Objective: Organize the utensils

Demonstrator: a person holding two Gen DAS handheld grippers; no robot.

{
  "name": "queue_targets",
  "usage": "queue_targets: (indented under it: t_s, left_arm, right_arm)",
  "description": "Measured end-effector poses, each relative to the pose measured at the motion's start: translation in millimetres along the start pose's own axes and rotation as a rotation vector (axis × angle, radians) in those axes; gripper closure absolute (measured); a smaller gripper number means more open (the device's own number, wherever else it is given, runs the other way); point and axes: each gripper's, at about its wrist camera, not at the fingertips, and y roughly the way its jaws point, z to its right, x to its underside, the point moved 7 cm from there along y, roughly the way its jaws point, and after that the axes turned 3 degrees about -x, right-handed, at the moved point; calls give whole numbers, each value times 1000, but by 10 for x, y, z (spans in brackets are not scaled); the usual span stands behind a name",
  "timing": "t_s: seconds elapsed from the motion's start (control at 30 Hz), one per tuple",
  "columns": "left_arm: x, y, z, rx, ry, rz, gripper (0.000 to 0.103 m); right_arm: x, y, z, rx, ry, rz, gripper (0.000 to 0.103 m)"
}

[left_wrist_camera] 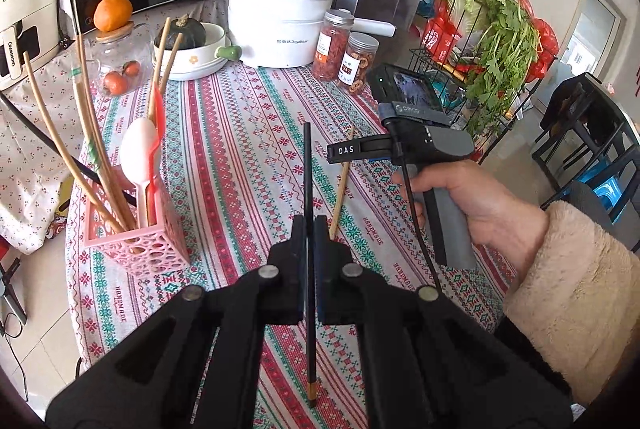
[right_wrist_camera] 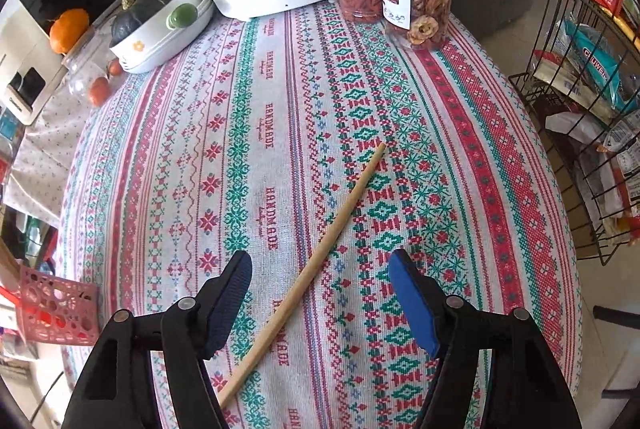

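My left gripper [left_wrist_camera: 309, 221] is shut on a black chopstick [left_wrist_camera: 307, 169], which points away over the patterned tablecloth [left_wrist_camera: 240, 133], its gold-tipped end down near the camera. To its left stands a pink lattice holder [left_wrist_camera: 136, 245] with several wooden chopsticks, a white spoon and a red utensil in it. A single wooden chopstick [right_wrist_camera: 320, 257] lies slanted on the cloth. My right gripper [right_wrist_camera: 320, 261] hovers over it, open, with one finger on each side and neither pad touching it. A hand [left_wrist_camera: 480, 205] in a fleece sleeve holds that gripper.
At the back stand a white Royalstar pot [left_wrist_camera: 280, 25], two jars of dried fruit [left_wrist_camera: 360, 63], a bowl with a green squash [left_wrist_camera: 188, 49] and a glass jar of oranges [left_wrist_camera: 118, 69]. A wire rack with greens [left_wrist_camera: 500, 41] is beyond the table's right edge.
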Motion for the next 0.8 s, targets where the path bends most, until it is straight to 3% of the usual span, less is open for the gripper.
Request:
queue_targets:
  t_s: [0.13, 0.2, 0.27, 0.37, 0.47, 0.53, 0.6, 0.63, 0.8]
  left_arm:
    - [100, -109, -97, -2, -18, 3, 99]
    - [123, -144, -136, -3, -18, 8, 99]
    - [145, -177, -178, -4, -21, 11, 99]
    - [170, -172, -245, -3, -29, 1, 99]
    - [202, -77, -276, 18, -51, -37, 99]
    - [231, 34, -248, 21, -54, -73, 89]
    - [238, 178, -211, 14, -52, -100, 63]
    - [237, 266, -196, 10, -57, -114, 59]
    - [235, 779, -171, -40, -69, -200, 58]
  right_arm:
    - [-46, 65, -75, 111, -73, 42, 45]
    - [-47, 62, -107, 105, -83, 57, 56]
    - [-19, 57, -163, 91, -100, 53, 84]
    - [35, 46, -196, 56, -91, 44, 95]
    - [124, -23, -166, -25, -35, 22, 96]
    - [160, -90, -142, -53, -13, 14, 96]
    - [191, -195, -115, -73, -4, 17, 96]
    - [205, -252, -97, -83, -1, 20, 97]
    - [345, -559, -11, -143, 11, 30, 96]
